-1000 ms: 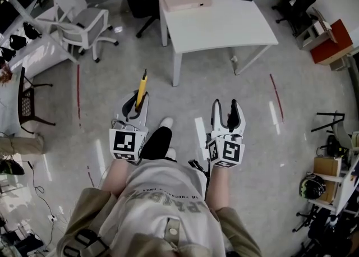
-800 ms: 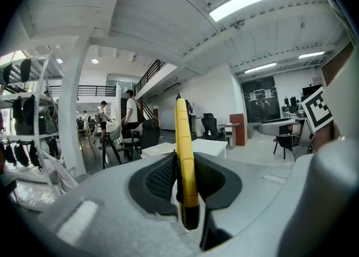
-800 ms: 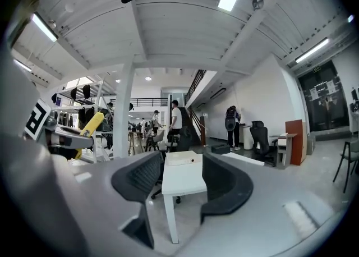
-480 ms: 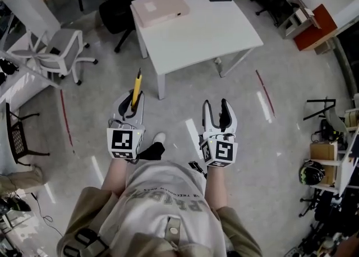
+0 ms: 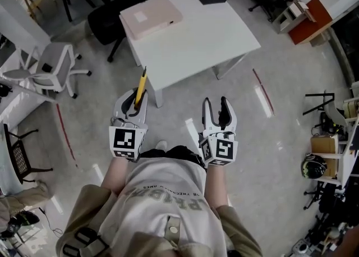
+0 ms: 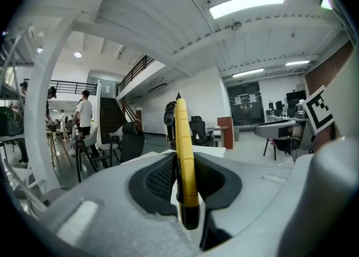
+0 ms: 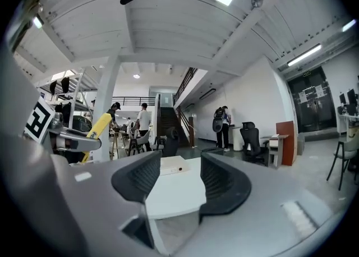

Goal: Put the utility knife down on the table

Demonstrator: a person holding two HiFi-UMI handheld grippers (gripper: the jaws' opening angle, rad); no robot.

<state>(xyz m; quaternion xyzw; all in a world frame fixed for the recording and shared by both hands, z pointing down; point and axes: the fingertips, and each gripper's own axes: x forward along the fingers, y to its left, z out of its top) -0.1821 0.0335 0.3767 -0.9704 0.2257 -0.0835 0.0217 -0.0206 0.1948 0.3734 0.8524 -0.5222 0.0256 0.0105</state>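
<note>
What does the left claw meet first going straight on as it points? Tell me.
Likely the white table: the left claw, shut on the yellow utility knife, points at its near edge, so the knife tip would arrive first. Depth and height are hard to judge.

The utility knife (image 5: 141, 88) is a slim yellow bar with a dark butt end. It is clamped edge-on between the dark ribbed fingers (image 6: 160, 180) of the left gripper (image 5: 135, 95). In the left gripper view it (image 6: 185, 160) stands almost upright in the picture. Its butt sits low between the fingers and its long yellow body runs out well past their tips. It is held in the air, not resting on anything. In the head view its far tip shows against the near edge of the white tabletop (image 5: 202, 31), which is rectangular and stands ahead of it.
</note>
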